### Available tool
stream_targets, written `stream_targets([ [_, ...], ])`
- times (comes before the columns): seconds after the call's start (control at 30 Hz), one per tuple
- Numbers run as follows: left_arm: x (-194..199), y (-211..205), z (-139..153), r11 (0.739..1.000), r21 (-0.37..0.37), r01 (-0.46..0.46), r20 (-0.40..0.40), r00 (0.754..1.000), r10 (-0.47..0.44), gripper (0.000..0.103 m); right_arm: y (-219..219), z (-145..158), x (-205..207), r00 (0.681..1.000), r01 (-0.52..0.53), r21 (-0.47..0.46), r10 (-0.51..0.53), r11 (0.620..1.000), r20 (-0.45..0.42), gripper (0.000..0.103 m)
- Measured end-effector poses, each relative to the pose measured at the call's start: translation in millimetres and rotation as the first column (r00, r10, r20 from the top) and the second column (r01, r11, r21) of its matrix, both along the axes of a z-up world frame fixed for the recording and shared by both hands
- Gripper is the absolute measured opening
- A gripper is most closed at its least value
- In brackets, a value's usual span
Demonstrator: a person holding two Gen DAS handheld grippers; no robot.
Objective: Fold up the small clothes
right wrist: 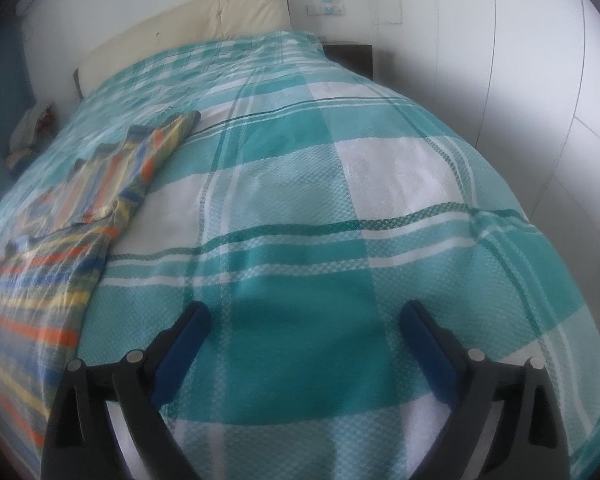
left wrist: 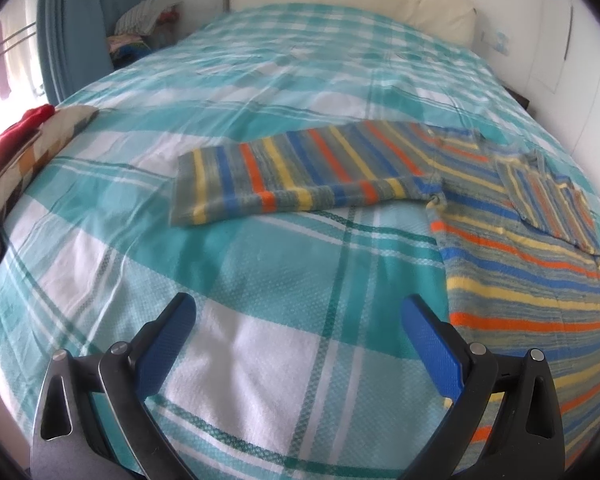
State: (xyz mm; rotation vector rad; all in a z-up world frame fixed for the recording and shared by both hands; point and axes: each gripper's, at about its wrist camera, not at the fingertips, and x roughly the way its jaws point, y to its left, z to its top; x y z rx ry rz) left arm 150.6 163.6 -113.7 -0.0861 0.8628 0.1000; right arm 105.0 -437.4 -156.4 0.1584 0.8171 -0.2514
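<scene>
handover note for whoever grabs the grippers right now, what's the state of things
Left gripper: open, empty, over the bedspread.
Right gripper: open, empty, over bare bedspread to the right of the garment.
Striped sweater: flat on the bed; one sleeve stretched out sideways, the other sleeve already folded across the body.
Left to do: fold in the outstretched sleeve, then fold the body.
</scene>
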Motion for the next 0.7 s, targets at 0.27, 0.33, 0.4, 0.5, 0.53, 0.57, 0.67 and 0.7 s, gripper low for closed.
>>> stream_targets([
  [0.27,-2.2,4.2,1.2,1.0,-0.016,-0.013,0.001,1.0,0.013,0.102,1.2,-0.1,0.0,1.0,-0.001,0.001,0.001,1.0,-0.001,0.098],
  [0.33,-1.9,4.7,0.9,1.0,-0.018,-0.015,0.0,1.0,0.015,0.102,1.5,-0.2,0.3,1.0,-0.001,0.001,0.001,1.0,-0.001,0.098],
  [0.4,-1.9,5.2,0.8,1.0,-0.018,-0.018,-0.001,1.0,0.018,0.102,1.2,-0.1,0.0,1.0,-0.002,0.001,0.002,1.0,-0.001,0.098],
  [0.5,-1.8,5.5,0.8,1.0,-0.018,-0.017,-0.001,1.0,0.017,0.102,1.2,0.0,0.0,1.0,-0.002,0.0,0.002,1.0,-0.001,0.098],
  [0.53,-1.8,5.5,0.8,1.0,-0.019,-0.017,-0.001,1.0,0.017,0.102,1.2,0.0,0.0,1.0,-0.002,0.0,0.002,1.0,-0.001,0.098],
  [0.57,-1.8,5.6,0.6,1.0,-0.019,-0.017,-0.001,1.0,0.017,0.102,1.3,-0.1,0.2,1.0,-0.002,0.0,0.002,1.0,-0.001,0.099],
  [0.67,-1.7,5.6,0.7,1.0,-0.019,-0.017,-0.001,1.0,0.017,0.102,1.6,-0.2,0.5,1.0,-0.002,0.0,0.002,1.0,-0.002,0.099],
  [0.7,-1.6,5.7,0.5,1.0,-0.02,-0.018,-0.001,1.0,0.018,0.102,1.3,-0.1,0.1,1.0,-0.002,0.0,0.002,1.0,-0.002,0.099],
])
